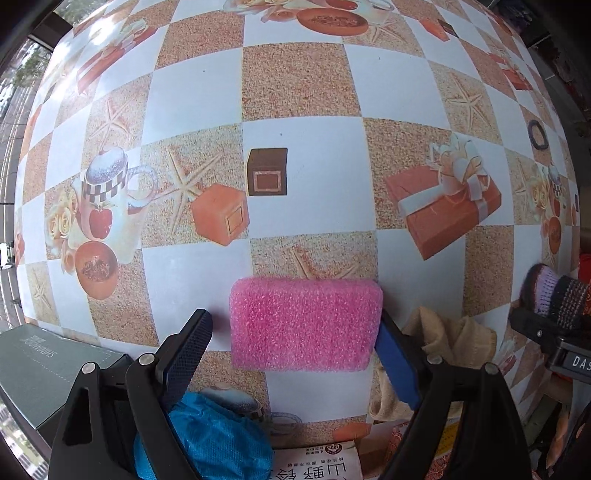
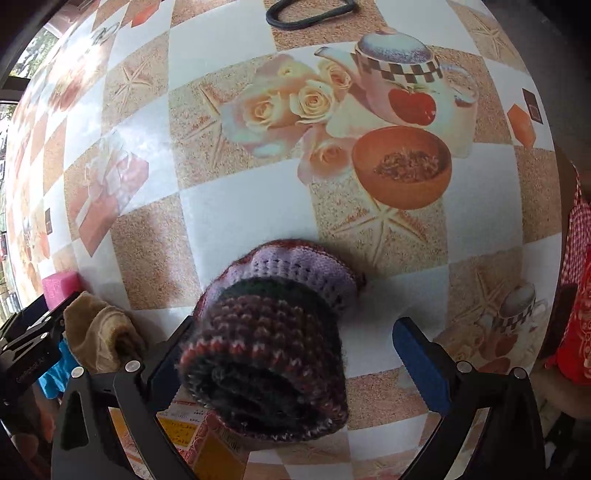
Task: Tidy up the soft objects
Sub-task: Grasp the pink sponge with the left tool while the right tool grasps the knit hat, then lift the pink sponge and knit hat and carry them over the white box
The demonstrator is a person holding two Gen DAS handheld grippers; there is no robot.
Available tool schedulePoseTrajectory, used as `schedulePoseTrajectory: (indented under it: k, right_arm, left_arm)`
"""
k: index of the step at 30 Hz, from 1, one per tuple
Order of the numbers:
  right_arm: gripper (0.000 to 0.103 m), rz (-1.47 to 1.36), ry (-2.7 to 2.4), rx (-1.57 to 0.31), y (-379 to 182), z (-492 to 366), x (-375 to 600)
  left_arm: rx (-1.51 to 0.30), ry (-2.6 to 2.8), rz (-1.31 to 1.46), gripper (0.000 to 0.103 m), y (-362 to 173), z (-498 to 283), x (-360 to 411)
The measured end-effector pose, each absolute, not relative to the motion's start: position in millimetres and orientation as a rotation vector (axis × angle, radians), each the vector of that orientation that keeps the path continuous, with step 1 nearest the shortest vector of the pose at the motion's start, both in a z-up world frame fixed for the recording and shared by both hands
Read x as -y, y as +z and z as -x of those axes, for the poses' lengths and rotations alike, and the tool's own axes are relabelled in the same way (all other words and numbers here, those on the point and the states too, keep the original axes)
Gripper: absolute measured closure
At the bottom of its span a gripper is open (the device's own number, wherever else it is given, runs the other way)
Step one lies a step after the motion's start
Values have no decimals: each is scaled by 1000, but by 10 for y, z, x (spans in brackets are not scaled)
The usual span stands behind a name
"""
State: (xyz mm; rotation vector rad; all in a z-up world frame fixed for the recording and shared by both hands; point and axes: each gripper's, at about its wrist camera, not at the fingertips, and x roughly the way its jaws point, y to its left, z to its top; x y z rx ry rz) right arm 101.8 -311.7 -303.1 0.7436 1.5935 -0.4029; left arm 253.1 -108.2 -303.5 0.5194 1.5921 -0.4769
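Note:
A pink sponge [image 1: 303, 325] lies flat on the printed checkered tablecloth [image 1: 295, 88]. My left gripper [image 1: 294, 317] points straight down over it, open, with a finger on each side. The blue right pad [image 1: 395, 362] touches the sponge's edge, and the left finger [image 1: 188, 343] stands a little off it. A rolled knitted piece in purple, dark red and black [image 2: 269, 343] lies between the wide jaws of my right gripper [image 2: 295, 325]. It leans on the left finger [image 2: 170, 354], while the blue right pad [image 2: 417, 365] is apart from it.
A beige cloth [image 1: 454, 339] lies between the two grippers and a blue mesh cloth [image 1: 210, 435] under my left one. A grey-green box [image 1: 48, 365] sits at the near left. A black hair tie [image 1: 537, 134] and a black loop [image 2: 310, 16] lie farther off. Printed packets [image 1: 317, 465] lie near. A person's red clothing [image 2: 576, 314] is at the right.

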Motion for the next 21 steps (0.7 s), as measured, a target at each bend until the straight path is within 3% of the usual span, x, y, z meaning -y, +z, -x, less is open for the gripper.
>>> schedulePoseTrajectory:
  k: [4,14,17,18,19,20,21]
  right_arm:
    - [0,-694,-435,-1604,-3077,-1071,2968]
    - [2,-665,-435,-1596,-3062,-1175,3073]
    - [33,-589,-406,-1553,-2840,-1263,2973]
    - [48,-562,-388,-1539,-2783,-1280,2941]
    - [56,-565,-359,-1528,-2749,-1287,2923]
    - [57,-592,-334,-1516,-2727,-1288,2917]
    - [58,-615,-328,-1508,-2707,-1275,2918]
  left_arm:
    - [-1618,-476,-533,0,-3148,-2472,1102]
    - [-1655,-456,-528,0,-3266,-2587,1131]
    - [-1622,-465,-515,7,-3206,-2623,1169]
    - [-1601,-475,-516,11,-3176,-2609,1172]
    - [-1581,-489,-520,23,-3077,-2565,1193]
    - [-1562,-503,-527,30,-3034,-2555,1209]
    - [-1552,-513,-528,30,-2995,-2551,1221]
